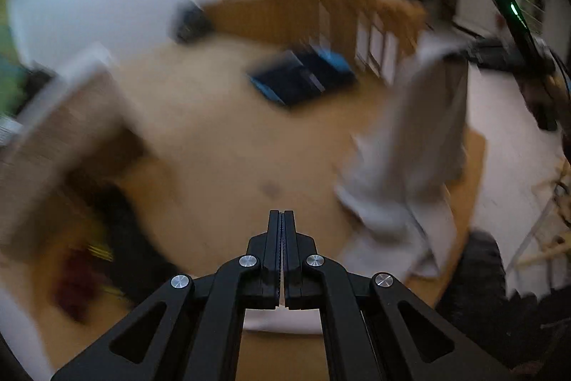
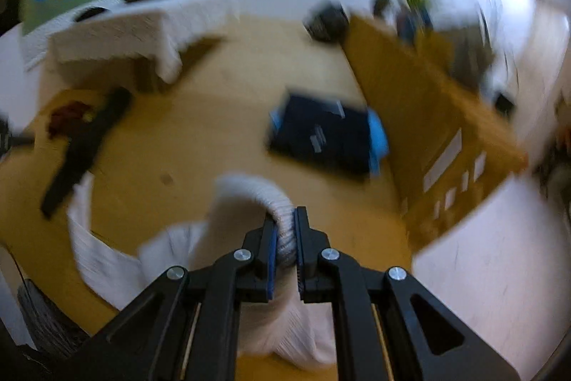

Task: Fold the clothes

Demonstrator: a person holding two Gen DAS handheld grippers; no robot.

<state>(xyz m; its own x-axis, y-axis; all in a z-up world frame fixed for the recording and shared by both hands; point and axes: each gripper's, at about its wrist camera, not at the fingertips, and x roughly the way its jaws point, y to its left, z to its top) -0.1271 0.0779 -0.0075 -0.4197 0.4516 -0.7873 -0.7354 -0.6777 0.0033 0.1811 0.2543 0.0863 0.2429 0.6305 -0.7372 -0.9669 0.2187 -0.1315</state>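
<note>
Clamping a thick roll of white ribbed garment (image 2: pixel 249 202) between its 2 fingers, the right gripper (image 2: pixel 285 231) holds the cloth up off the wooden floor (image 2: pixel 200 145), the fabric draping down to the left and under the gripper body. The left gripper (image 1: pixel 282 231) has its jaws pressed together with only a thin sliver of pale cloth showing low between the pads; whether that sliver is truly pinched is hard to tell through the blur. In the left wrist view the same white garment (image 1: pixel 410 145) hangs in a long column at the right, reaching down toward the floor (image 1: pixel 221 131). Farther out lies a dark folded item with blue edges (image 2: pixel 328 134), flat on the floor, well apart from the garment. A large cardboard box (image 2: pixel 421 116) stands to its right. A black strip of clothing (image 2: pixel 85 138) lies at the left, near a red item (image 2: pixel 67 116). Both views are heavily motion-blurred.
</note>
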